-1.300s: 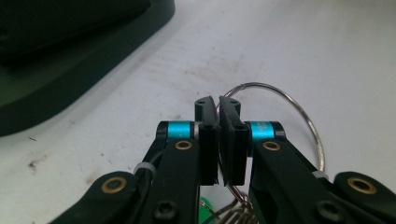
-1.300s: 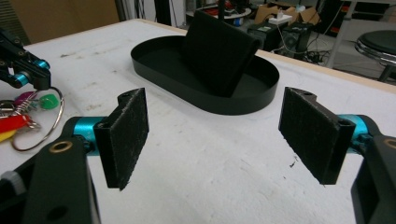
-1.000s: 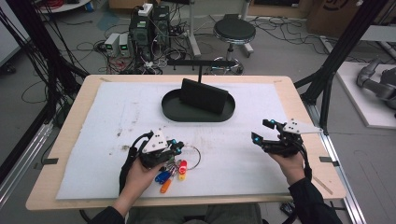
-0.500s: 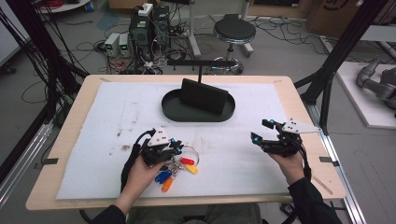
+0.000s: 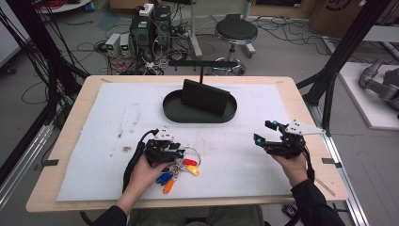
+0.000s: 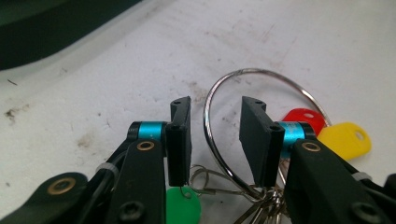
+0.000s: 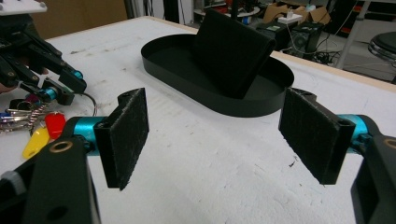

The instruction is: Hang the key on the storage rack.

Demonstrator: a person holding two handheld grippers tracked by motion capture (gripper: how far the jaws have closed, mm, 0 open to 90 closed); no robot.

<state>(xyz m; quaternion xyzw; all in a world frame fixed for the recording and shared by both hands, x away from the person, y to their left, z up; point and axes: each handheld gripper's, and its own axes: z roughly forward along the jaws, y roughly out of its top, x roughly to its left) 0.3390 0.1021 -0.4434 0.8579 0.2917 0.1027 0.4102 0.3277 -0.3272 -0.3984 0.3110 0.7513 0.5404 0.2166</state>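
A bunch of keys with red [image 5: 189, 162], yellow, blue and orange tags lies on the white mat, hung on a large steel ring [image 6: 208, 116]. My left gripper [image 5: 178, 150] hovers low over the bunch. Its jaws have just been opening and now stand apart around the ring's wire without pressing it [image 6: 217, 102]. A green tag [image 6: 183, 205] shows under the left jaw. My right gripper [image 5: 263, 132] is held above the mat at the right, wide open with nothing between its pads [image 7: 212, 135]. The right gripper view also shows the left gripper [image 7: 65, 86] beside the red and yellow tags [image 7: 42, 133].
A black oval tray [image 5: 171, 112] sits at the middle back of the mat, with a black folded wallet-like block [image 5: 204, 96] standing upright in it. The mat [image 5: 117, 117] is stained left of centre. Bare mat lies between the two grippers.
The left gripper has shifted slightly right and lower with the keys, and its jaws have parted from the ring. The key tags now lie spread on the mat. The right gripper has kept still.
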